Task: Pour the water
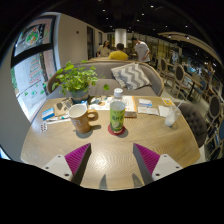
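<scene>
Gripper (112, 160) spread wide, holding nothing, magenta pads (76, 157) facing each other across bare tabletop. Bottle (117, 112) with a white cap and green label standing upright on a reddish coaster (118, 129), just ahead of the fingers and roughly centred between them, well clear of both. White mug (79, 117) sitting just left of the bottle, apart from it, on the same round wooden table (110, 150).

Plenty of clutter further back (typical living-room stuff): leafy green plant (76, 79) behind the mug, some books or papers (146, 104) lying flat beyond the bottle to the right, something pale and crumpled (167, 115) near the table's right edge, too small to name. Grey sofa (122, 76) with a zigzag cushion (131, 75) past the table. Person (141, 49) in the far background, too tiny for any detail. Nothing between fingers and bottle.

Can't tell whether mug holds anything, inside hidden from this angle. Bottle's liquid level also unreadable behind the label. Blue-ish item (48, 116) left of the mug, unclear what.
</scene>
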Action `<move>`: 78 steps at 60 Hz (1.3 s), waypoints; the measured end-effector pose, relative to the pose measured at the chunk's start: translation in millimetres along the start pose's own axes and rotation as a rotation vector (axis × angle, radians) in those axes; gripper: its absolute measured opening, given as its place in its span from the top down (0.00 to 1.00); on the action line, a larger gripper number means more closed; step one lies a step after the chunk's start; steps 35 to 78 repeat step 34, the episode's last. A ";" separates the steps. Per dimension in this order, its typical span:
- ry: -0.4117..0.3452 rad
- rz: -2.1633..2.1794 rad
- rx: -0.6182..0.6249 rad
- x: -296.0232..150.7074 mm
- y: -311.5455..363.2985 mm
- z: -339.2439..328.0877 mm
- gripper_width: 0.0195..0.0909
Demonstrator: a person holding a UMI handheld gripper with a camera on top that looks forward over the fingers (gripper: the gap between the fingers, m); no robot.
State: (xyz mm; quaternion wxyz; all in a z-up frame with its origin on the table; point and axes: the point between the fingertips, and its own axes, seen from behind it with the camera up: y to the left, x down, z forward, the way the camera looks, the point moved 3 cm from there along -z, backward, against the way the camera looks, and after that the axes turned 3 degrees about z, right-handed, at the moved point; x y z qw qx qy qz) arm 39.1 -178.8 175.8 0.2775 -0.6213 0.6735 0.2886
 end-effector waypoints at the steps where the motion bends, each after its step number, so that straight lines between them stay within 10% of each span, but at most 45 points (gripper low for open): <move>1: 0.003 0.003 0.001 3.6 2.0 -7.7 0.08; 78: -0.020 -0.026 0.022 31.7 20.8 -95.9 0.08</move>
